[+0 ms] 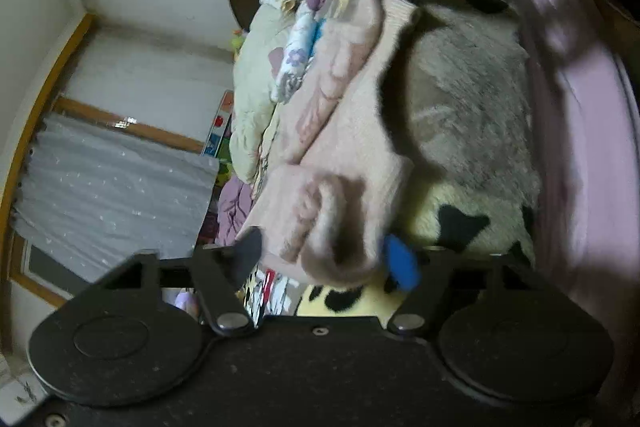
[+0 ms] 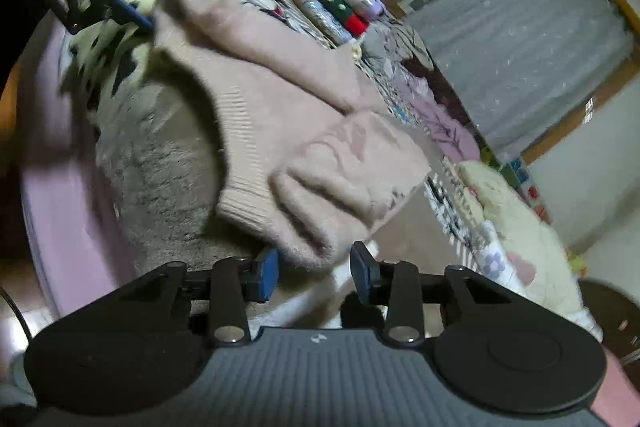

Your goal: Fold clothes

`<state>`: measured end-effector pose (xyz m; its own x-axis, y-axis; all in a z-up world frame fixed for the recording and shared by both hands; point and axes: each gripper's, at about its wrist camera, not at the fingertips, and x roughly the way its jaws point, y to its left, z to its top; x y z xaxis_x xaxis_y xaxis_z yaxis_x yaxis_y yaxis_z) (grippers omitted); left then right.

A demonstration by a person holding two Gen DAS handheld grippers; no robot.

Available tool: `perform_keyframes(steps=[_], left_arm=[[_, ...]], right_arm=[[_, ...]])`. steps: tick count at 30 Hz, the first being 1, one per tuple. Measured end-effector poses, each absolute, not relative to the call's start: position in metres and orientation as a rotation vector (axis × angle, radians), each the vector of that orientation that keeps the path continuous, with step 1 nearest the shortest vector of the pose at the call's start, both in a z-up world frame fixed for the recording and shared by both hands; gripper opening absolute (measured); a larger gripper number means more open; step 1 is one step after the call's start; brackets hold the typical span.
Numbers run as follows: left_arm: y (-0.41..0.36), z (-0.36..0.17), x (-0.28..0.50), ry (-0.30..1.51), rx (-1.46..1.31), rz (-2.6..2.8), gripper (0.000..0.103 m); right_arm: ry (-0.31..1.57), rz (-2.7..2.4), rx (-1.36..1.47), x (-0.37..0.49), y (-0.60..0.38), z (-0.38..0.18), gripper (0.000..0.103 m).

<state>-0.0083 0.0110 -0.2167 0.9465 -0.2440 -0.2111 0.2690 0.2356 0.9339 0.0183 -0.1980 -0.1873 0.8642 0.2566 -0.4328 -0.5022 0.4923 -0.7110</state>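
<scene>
The pink sweater (image 2: 280, 107) hung stretched above the bed (image 2: 168, 167). The left tool (image 1: 320, 259) and the right tool (image 2: 314, 267) each gripped a bunched corner. Risk: the thick, fuzzy knit could slip free, dropping crooked and spoiling the fold.

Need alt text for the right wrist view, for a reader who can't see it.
The right gripper grips a fold of a fuzzy pink sweater lying across a grey blanket. The left gripper holds its far end; folded clothes line up behind.
</scene>
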Motion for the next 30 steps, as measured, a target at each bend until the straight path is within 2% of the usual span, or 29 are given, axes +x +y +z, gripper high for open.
perform_keyframes(steps=[1, 2, 4, 6, 8, 18, 23, 30], left_arm=[[0.011, -0.219, -0.006, 0.032, 1.282, -0.349, 0.036], [0.008, -0.221, -0.006, 0.032, 1.295, -0.345, 0.034], [0.005, -0.220, -0.005, 0.037, 1.303, -0.336, 0.021], [0.004, -0.216, -0.006, 0.049, 1.295, -0.328, 0.017], [0.005, -0.202, -0.008, 0.065, 1.244, -0.319, 0.016], [0.010, -0.148, -0.041, 0.118, 1.003, -0.333, 0.015], [0.014, -0.119, -0.017, 0.166, 0.861, -0.366, 0.016], [0.023, -0.082, 0.043, 0.241, 0.673, -0.415, 0.016]], right_arm=[[0.283, 0.466, -0.957, 0.019, -0.197, -0.189, 0.039], [0.279, 0.465, -0.963, 0.020, -0.197, -0.190, 0.038], [0.275, 0.471, -0.948, 0.018, -0.198, -0.187, 0.034], [0.271, 0.482, -0.914, 0.013, -0.201, -0.181, 0.025], [0.267, 0.493, -0.880, 0.009, -0.205, -0.174, 0.019], [0.247, 0.544, -0.711, -0.014, -0.222, -0.140, 0.017], [0.248, 0.542, -0.636, -0.029, -0.234, -0.120, 0.017], [0.267, 0.551, -0.444, 0.014, -0.243, -0.089, 0.018]])
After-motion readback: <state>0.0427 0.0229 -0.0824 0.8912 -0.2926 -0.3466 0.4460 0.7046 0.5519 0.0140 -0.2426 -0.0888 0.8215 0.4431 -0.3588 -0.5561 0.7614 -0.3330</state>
